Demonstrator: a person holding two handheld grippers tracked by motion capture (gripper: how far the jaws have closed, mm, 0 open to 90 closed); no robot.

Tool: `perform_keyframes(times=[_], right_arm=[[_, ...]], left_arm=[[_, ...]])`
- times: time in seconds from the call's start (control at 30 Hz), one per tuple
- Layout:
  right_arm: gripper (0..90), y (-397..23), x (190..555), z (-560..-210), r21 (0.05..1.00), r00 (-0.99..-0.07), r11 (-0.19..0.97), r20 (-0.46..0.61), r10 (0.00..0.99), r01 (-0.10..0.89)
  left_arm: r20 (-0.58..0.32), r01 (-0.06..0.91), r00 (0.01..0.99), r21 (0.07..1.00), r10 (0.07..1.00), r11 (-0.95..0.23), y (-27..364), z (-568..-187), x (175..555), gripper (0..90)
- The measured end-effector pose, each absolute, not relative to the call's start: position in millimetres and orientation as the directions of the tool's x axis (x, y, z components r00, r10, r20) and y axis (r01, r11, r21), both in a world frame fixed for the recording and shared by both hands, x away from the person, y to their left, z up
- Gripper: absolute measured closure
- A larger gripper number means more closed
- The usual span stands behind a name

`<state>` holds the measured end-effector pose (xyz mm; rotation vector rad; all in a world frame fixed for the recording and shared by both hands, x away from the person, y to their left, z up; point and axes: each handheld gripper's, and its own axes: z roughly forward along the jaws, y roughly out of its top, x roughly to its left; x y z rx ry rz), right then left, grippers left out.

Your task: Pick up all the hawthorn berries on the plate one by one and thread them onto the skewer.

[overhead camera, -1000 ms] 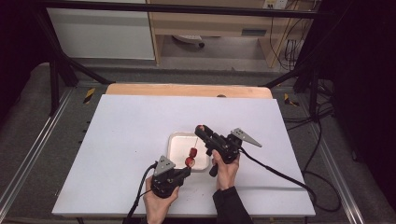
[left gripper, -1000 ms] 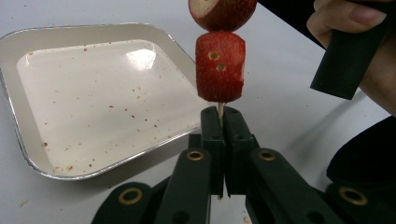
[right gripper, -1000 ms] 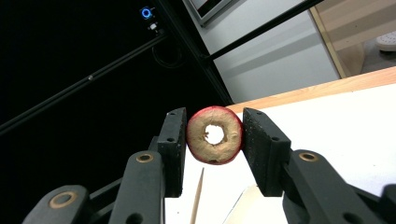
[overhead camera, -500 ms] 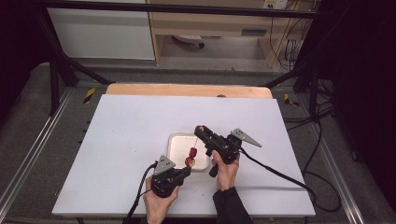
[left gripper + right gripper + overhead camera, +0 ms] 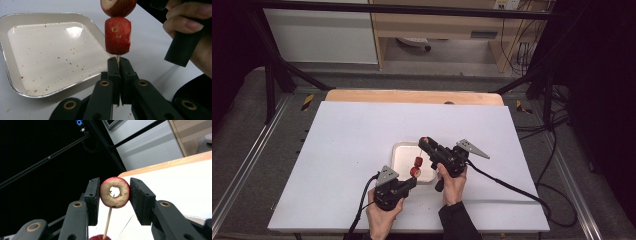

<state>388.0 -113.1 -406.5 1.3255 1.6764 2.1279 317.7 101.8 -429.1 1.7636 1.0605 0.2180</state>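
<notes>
A thin wooden skewer (image 5: 117,58) stands upright with my left gripper (image 5: 118,62) shut on its lower end. Two red fruit pieces are threaded on it, a lower one (image 5: 118,35) and an upper one (image 5: 118,6); from above they show as the lower piece (image 5: 414,172) and the upper piece (image 5: 418,161). My right gripper (image 5: 115,192) is shut on a red ring-shaped fruit slice (image 5: 115,192) at the skewer's top, and the stick's tip (image 5: 113,194) shows inside the slice's hole. In the high view the left gripper (image 5: 411,181) sits just in front of the tray, and the right gripper (image 5: 424,141) reaches over it.
A shallow white foil tray (image 5: 402,152), speckled with red crumbs, lies on the white table (image 5: 347,140) under the skewer. A wooden strip (image 5: 412,96) runs along the far table edge. A cable (image 5: 507,185) trails right from the right gripper.
</notes>
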Motion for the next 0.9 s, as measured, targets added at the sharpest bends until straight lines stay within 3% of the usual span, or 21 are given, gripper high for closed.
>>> perform_keyframes(times=[0.63, 0.9], right_arm=[[61.9, -111.9, 381.9, -408.6, 0.843, -0.604, -0.342, 0.536, 0.59, 0.414], [62.0, -112.6, 380.5, -407.7, 0.855, -0.618, -0.334, 0.518, 0.591, 0.397]], left_arm=[[-0.333, 0.553, 0.602, 0.83, 0.726, -0.078, 99.1, -429.5, 319.8, 88.5], [-0.392, 0.572, 0.608, 0.819, 0.69, -0.04, 99.5, -431.7, 322.3, 88.6]])
